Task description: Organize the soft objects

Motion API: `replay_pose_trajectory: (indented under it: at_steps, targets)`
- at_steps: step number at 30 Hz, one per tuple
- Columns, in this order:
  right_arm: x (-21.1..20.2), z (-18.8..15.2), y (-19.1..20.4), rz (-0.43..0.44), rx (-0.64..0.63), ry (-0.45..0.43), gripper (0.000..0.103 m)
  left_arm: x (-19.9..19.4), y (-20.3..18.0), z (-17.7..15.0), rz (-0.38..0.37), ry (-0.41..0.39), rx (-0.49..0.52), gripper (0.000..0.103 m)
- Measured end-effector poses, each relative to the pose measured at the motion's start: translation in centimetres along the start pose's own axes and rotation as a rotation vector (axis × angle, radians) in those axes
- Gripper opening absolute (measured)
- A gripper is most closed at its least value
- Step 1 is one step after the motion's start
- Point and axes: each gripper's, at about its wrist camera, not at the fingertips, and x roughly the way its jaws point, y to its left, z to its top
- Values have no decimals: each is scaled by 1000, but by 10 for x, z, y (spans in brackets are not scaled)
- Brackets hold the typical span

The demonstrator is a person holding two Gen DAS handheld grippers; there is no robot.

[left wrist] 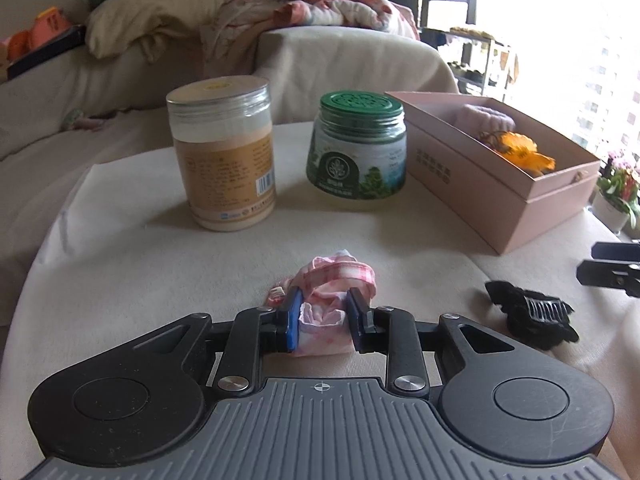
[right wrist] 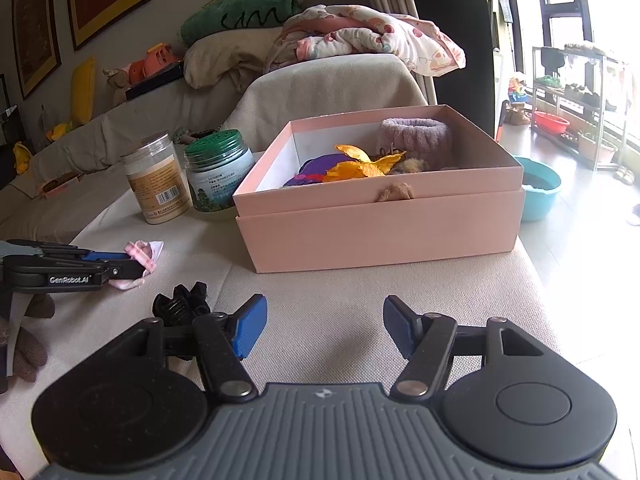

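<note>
My left gripper [left wrist: 322, 320] is shut on a pink checked cloth scrunchie [left wrist: 336, 284] that rests on the beige table cover; it shows too in the right wrist view [right wrist: 144, 256], held at the left gripper's tips [right wrist: 134, 266]. A black hair claw [left wrist: 532, 314] lies to its right, also in the right wrist view [right wrist: 180, 304]. My right gripper [right wrist: 324, 328] is open and empty above the cover, in front of the pink box [right wrist: 376, 224]. The box holds a lilac knit band [right wrist: 416, 138], an orange piece [right wrist: 360, 164] and a purple item [right wrist: 316, 172].
A tan jar [left wrist: 224, 156] and a green-lidded jar [left wrist: 358, 148] stand behind the scrunchie, left of the pink box [left wrist: 480, 184]. A sofa with pillows and a blanket [right wrist: 360, 36] lies behind. A blue basin [right wrist: 538, 188] sits on the floor at right.
</note>
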Motion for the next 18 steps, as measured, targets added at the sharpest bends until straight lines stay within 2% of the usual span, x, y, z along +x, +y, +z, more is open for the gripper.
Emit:
replay_pose_trajectory:
  at_steps: [6,8,9,11,12,16,18]
  targets:
    - [-1,-1,0,0,6,0,65,1,6,6,-25,28,-81,28]
    - [-1,-2,0,0,9,-2,65,-2,7,5,-66,43,-100,28]
    - [-1,-2,0,1,10,-1,65,-5,7,5,-112,58,-102,28]
    - [0,-2,0,2,14,4,65,-12,1,-1,-196,81,-83,29]
    - [1,-2,0,1,17,7,65,-17,-2,-4,-214,82,-66,29]
    - [1,-2,0,0,19,6,65,-31,-14,-12,-225,94,-20,29]
    - [1,-2,0,0,19,6,65,-40,-17,-11,-259,90,-3,29]
